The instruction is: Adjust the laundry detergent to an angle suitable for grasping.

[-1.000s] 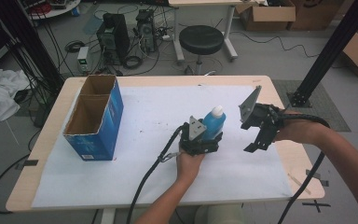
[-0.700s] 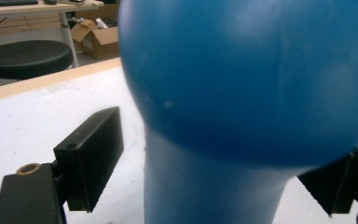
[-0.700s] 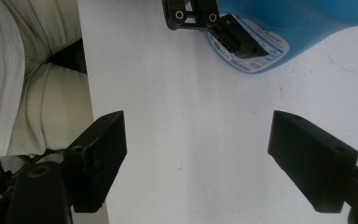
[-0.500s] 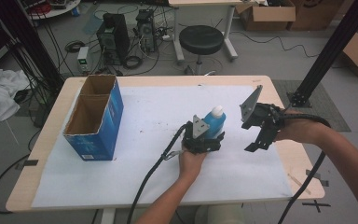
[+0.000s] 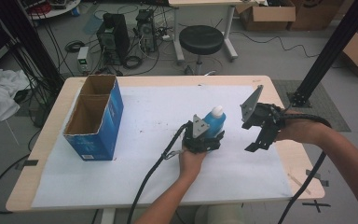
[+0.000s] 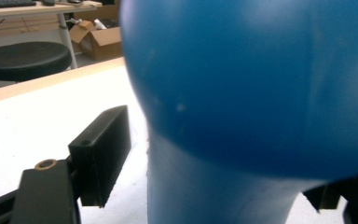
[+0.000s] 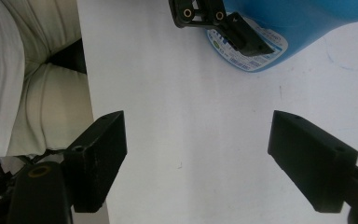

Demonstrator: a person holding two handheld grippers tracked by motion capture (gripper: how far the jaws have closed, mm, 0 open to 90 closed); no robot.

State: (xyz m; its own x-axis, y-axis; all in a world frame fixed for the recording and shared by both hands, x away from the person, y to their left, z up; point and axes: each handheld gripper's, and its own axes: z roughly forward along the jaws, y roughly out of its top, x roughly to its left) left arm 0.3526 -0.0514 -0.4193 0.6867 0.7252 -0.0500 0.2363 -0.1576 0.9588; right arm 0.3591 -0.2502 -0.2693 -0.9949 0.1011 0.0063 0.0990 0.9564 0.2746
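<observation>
At frame centre, the left gripper [image 5: 208,135] has just been closing its jaws around the blue bottle [image 5: 213,120] to grasp it, while the right gripper [image 5: 261,122] waits wide open.

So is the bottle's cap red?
No, the blue bottle standing on the table has a white cap in the high view.

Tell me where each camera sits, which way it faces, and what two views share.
High view: above the person's side, looking forward and down on the table; both forearms, left tool and right tool show.
Left gripper view: rides the left tool, facing the blue bottle between its jaws, which have just been closing.
Right gripper view: rides the right tool, looking down at the white sheet; open jaws.
Shared: all three show the blue bottle.
</observation>
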